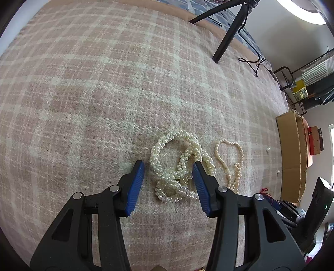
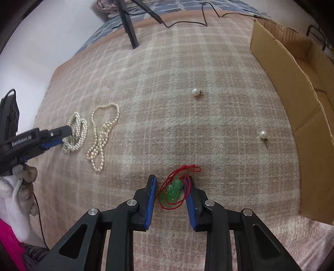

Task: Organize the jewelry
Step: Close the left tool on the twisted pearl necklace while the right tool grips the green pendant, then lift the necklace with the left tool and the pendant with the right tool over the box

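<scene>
Left gripper (image 1: 168, 166) jaws apart, straddling white pearl bundle (image 1: 179, 164) on plaid blanket (image 1: 83, 93). Right gripper (image 2: 173, 181) open around green bead charm (image 2: 173, 190) on red cord (image 2: 189, 168); right pad touches cord. Cardboard box (image 2: 277, 64) beyond.

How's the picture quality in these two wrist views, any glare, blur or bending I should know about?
Left wrist view: sharp around the white multi-strand pearl necklace, blown-out glare from the round ceiling light at top right, plaid blanket lines bowed by the fisheye. Right wrist view: dimmer and softer, the green bead pendant on red cord slightly smeared, brown cardboard box edge curved.
</scene>
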